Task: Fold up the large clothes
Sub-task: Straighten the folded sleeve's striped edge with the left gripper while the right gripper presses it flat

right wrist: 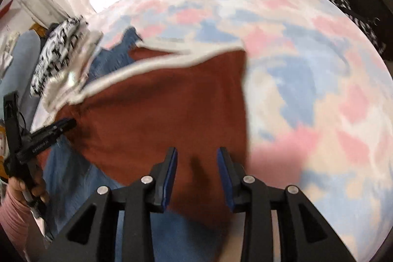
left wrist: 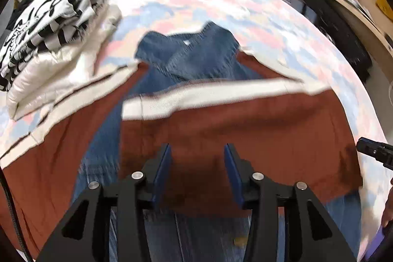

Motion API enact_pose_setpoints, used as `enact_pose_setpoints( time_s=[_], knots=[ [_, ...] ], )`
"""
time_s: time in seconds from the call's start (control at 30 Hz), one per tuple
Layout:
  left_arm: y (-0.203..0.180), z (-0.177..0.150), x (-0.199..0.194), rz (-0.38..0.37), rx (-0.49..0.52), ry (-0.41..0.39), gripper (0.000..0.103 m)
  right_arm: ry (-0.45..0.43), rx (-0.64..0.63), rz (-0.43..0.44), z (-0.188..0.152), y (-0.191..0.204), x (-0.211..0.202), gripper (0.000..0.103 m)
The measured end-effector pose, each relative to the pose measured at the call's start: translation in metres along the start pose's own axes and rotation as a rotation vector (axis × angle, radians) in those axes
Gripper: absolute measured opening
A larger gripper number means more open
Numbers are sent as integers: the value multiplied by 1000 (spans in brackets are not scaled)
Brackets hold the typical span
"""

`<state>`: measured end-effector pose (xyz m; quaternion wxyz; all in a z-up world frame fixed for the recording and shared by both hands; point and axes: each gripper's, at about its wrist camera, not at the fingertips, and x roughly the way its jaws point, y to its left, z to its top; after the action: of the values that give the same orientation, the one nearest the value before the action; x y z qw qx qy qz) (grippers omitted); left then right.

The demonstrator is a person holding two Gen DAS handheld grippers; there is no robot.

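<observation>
Two grippers: both angled down over one jacket on the bed, each with its blue pads apart.
Left gripper (left wrist: 197,158): jaws partly open, nothing between the pads; rust cloth lies below them, and whether the tips touch it I cannot tell.
Right gripper (right wrist: 196,163): jaws partly open too, hovering at the right edge of the rust cloth, gripping nothing.
Jacket (left wrist: 221,124): rust-brown panels with a cream band and a blue denim middle and collar, spread across the bed with the collar at the far end; one rust sleeve is folded across the front. Both views are blurred.
Bedspread (right wrist: 307,80): pink, blue and cream patches, bare to the right of the jacket.
Folded pile (left wrist: 49,41): a black-and-white patterned garment on top of a cream one, at the far left of the bed, just beside the jacket's left sleeve.
</observation>
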<state>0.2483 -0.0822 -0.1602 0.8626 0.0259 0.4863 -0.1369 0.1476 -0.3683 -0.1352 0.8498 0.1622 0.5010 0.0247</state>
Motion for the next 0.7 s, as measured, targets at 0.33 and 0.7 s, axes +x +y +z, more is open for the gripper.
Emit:
enact_pose_setpoints(
  time_s=[0.33,0.7],
  knots=[
    [19,32,61,72,-87,47,43,4,37,41,66,25,88,35],
    [12,21,55,99,-12,27,43,-41,197,-2,49,-62,68,35]
  ],
)
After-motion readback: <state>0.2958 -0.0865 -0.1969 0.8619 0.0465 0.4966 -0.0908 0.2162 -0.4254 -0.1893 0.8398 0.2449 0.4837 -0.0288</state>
